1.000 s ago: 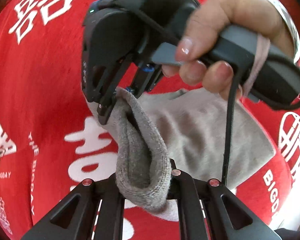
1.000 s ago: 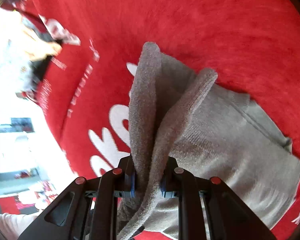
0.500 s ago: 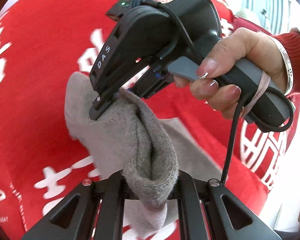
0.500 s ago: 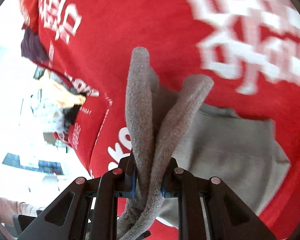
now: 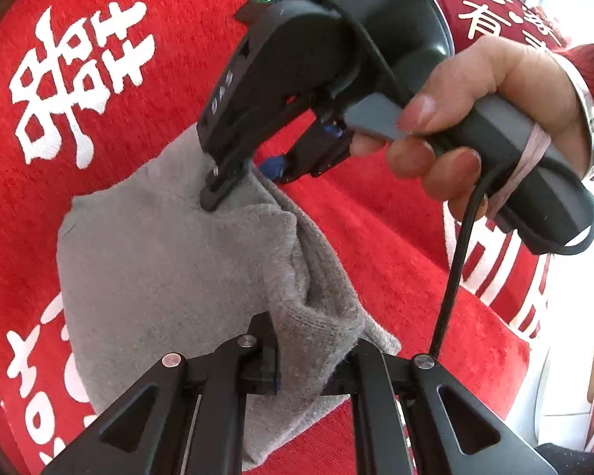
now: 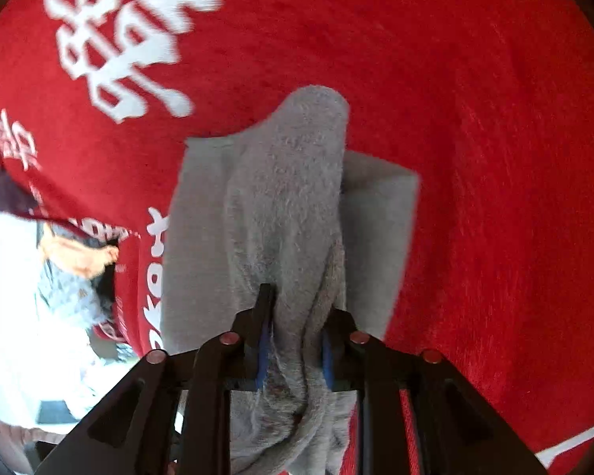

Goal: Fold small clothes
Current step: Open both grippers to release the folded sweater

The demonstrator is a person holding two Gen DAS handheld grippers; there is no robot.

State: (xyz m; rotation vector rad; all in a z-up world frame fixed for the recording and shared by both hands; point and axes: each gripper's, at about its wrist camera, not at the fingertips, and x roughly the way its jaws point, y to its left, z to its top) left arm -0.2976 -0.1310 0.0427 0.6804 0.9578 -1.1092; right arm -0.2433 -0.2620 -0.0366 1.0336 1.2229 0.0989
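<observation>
Grey knit garment [image 5: 170, 261], soft and fuzzy, folded over itself, lying mid red cloth [image 5: 396, 245] w/ white printed characters. Left gripper [image 5: 309, 360] clamped on its bunched edge; right gripper [image 6: 293, 336] opening, fabric still between its jaws. Cloth's edge hangs at left, bright room beyond.

Garment [image 5: 170, 269]: lies on the cloth [image 5: 396, 261], centre to lower left of the left wrist frame, one edge raised into the left gripper [image 5: 309, 356] at bottom centre. Right gripper [image 5: 241, 174]: above centre, on the garment's upper edge; hand [image 5: 479, 118] at right.
</observation>
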